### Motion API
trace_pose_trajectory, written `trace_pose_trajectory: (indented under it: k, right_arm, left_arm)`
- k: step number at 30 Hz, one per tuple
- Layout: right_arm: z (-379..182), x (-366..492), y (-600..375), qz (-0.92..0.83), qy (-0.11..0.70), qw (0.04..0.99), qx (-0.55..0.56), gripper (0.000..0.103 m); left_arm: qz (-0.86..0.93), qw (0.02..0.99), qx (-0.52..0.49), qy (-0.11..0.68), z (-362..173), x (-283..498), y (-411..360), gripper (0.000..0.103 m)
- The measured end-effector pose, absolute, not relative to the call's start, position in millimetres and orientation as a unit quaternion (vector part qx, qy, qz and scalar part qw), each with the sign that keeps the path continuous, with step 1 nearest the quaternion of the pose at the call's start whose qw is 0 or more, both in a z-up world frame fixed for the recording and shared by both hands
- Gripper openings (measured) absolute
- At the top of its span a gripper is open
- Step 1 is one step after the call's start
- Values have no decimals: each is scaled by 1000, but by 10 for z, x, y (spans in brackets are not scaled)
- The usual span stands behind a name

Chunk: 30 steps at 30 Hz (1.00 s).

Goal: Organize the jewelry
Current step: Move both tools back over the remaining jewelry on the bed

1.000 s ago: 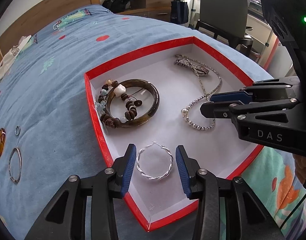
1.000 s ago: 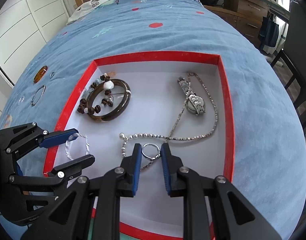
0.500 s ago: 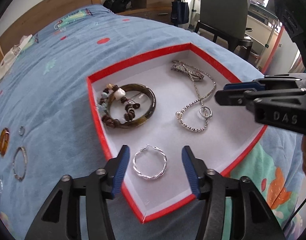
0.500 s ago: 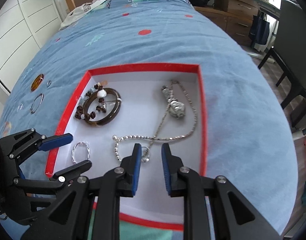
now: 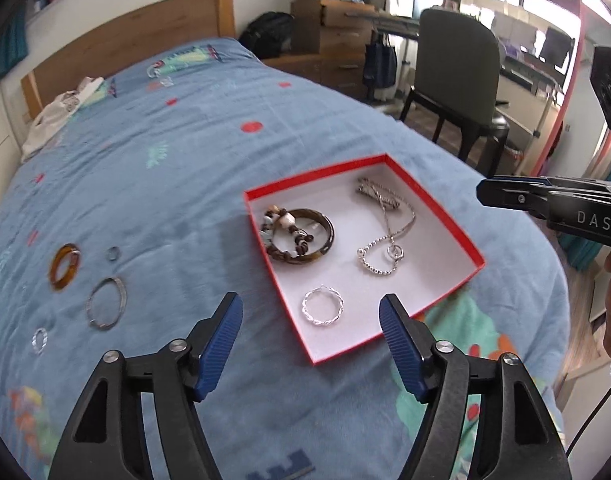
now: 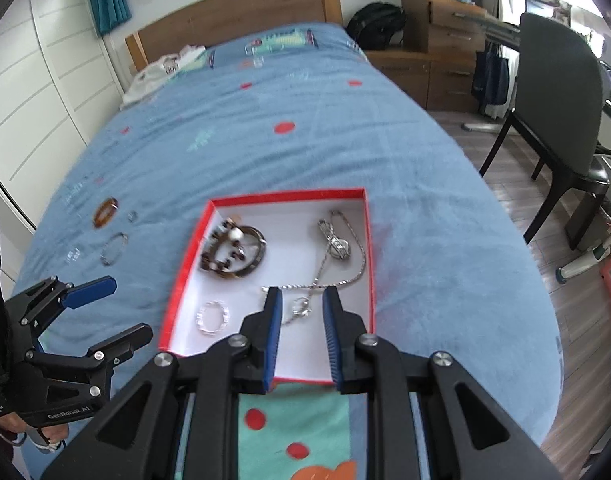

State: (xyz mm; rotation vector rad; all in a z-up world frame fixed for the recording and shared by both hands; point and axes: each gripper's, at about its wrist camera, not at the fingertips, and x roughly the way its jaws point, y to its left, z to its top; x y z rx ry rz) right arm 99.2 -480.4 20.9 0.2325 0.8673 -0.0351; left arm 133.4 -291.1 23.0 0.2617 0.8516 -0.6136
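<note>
Both grippers hang above the bed with nothing in them: the left gripper (image 5: 310,340) has its jaws opening wide and nothing between them, and the right gripper (image 6: 301,336) has its jaws narrowly parted around empty air, gripping nothing. The red box (image 5: 437,216) sits on the blue quilt (image 5: 165,184) and already holds a dark bangle (image 5: 305,236) with a bead bracelet across it, a chain (image 5: 385,240), a small ring (image 5: 395,253) and a twisted hoop (image 5: 322,305). Several pieces lie loose on the quilt to the left, well apart from the box: an amber ring (image 5: 64,266), a thin bangle (image 5: 106,302), a tiny ring (image 5: 113,253) and a small hoop (image 5: 39,340). The likely trouble is with these: the quilt is soft, so thin flat pieces may sink under the pads, slip aside, or come up with a pinch of fabric. The box is light and shallow and could tip or slide if a finger presses its rim, and the chain could snag on anything dropped over it. Beyond the bed are a wooden headboard (image 6: 233,12), drawers (image 6: 445,32), a dark chair (image 6: 557,112) and wood flooring.
</note>
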Motion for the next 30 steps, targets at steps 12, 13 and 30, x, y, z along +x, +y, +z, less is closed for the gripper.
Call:
trace_pose_trajectory:
  k: [12, 13, 30]
  right_arm:
    - [991, 449, -4333, -15, 354, 929, 104, 20]
    - [1068, 404, -4275, -14, 348, 932, 101, 20]
    - [1780, 60, -3387, 18, 285, 956, 63, 38]
  left_arm:
    - [-249, 897, 104, 350, 822, 869, -2135, 82]
    - [-246, 900, 103, 344, 870, 833, -2050, 83]
    - [-144, 945, 83, 283, 1423, 521, -583, 86]
